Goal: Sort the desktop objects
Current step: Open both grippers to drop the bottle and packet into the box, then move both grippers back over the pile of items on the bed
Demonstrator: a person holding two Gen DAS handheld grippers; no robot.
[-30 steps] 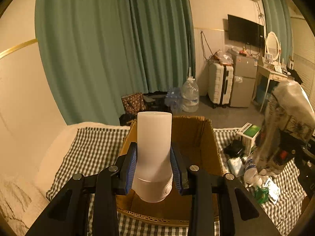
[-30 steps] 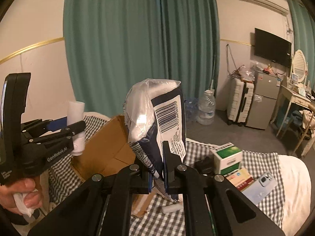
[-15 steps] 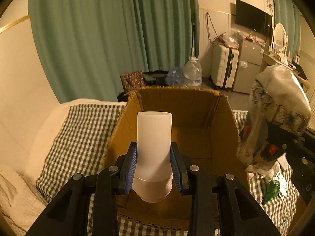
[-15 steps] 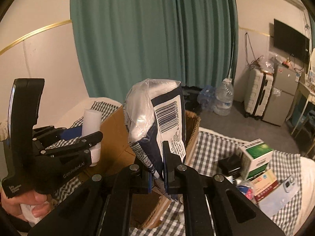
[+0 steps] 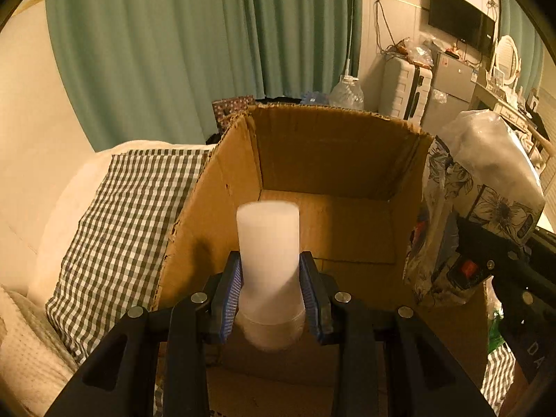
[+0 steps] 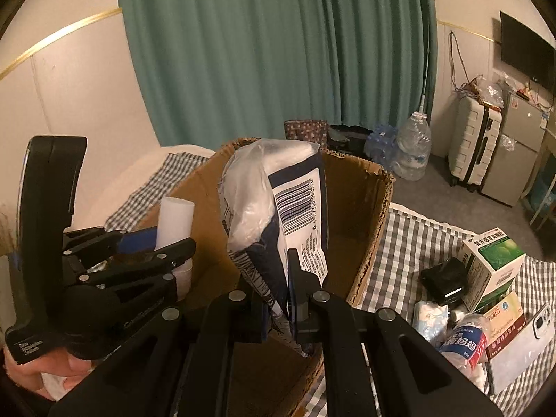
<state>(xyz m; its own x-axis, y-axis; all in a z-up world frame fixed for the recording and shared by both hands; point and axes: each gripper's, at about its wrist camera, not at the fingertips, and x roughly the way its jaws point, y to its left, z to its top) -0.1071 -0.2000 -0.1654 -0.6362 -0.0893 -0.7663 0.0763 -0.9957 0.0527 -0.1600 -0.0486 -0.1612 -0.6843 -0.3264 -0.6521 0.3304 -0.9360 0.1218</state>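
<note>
My left gripper (image 5: pixel 271 278) is shut on a white cylindrical bottle (image 5: pixel 268 243) and holds it upright over the open cardboard box (image 5: pixel 333 146). The bottle also shows in the right wrist view (image 6: pixel 174 222), above the box's left side. My right gripper (image 6: pixel 278 278) is shut on a plastic tissue pack (image 6: pixel 278 208) with a barcode, held over the box (image 6: pixel 375 215). In the left wrist view the pack (image 5: pixel 476 187) hangs at the box's right wall.
The box stands on a checked cloth (image 5: pixel 132 208). To its right lie a green-and-white carton (image 6: pixel 493 260), a black case (image 6: pixel 441 281), a small water bottle (image 6: pixel 462 340), a phone (image 6: pixel 521 340) and other small items. Curtain, suitcase and water jugs stand behind.
Both grippers have moved forward and down over the box with their loads; the box now fills the view beneath them.
</note>
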